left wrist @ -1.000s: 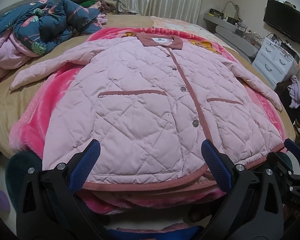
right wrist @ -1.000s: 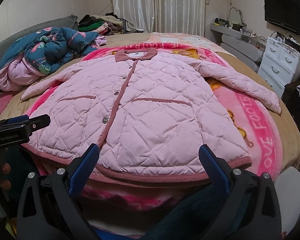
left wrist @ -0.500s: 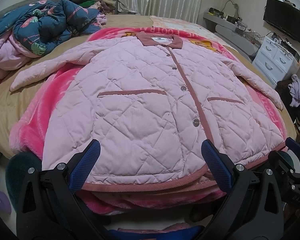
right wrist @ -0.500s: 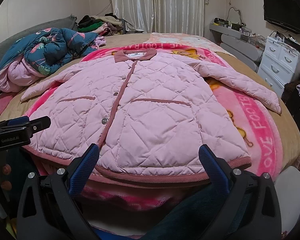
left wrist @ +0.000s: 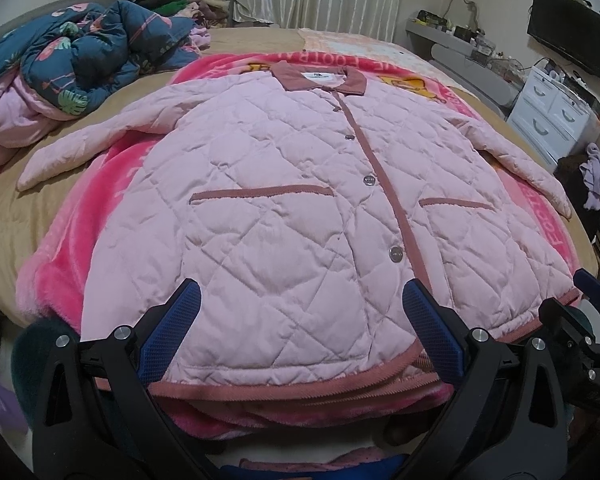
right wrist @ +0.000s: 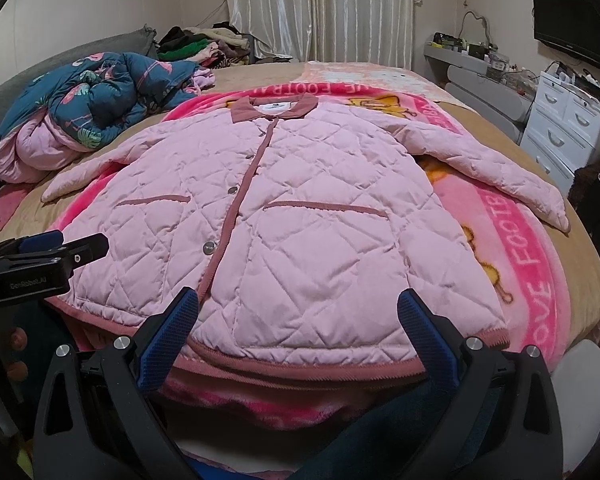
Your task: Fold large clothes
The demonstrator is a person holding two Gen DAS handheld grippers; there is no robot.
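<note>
A pink quilted jacket (left wrist: 284,208) lies flat and buttoned, front up, on a bright pink blanket (left wrist: 100,216) on the bed, sleeves spread out; it also shows in the right wrist view (right wrist: 300,216). My left gripper (left wrist: 300,336) is open and empty, just short of the jacket's hem on its left half. My right gripper (right wrist: 298,336) is open and empty at the hem's right half. The right gripper's body shows at the right edge of the left wrist view (left wrist: 580,320), and the left gripper's at the left edge of the right wrist view (right wrist: 40,260).
A crumpled blue flamingo quilt (left wrist: 80,48) and a pile of clothes (right wrist: 204,40) lie at the bed's far left. White drawers (right wrist: 564,120), a shelf and a wall TV (right wrist: 572,36) stand to the right. Curtains hang behind.
Both grippers have crept slightly closer to the jacket's hem. The jacket has not moved.
</note>
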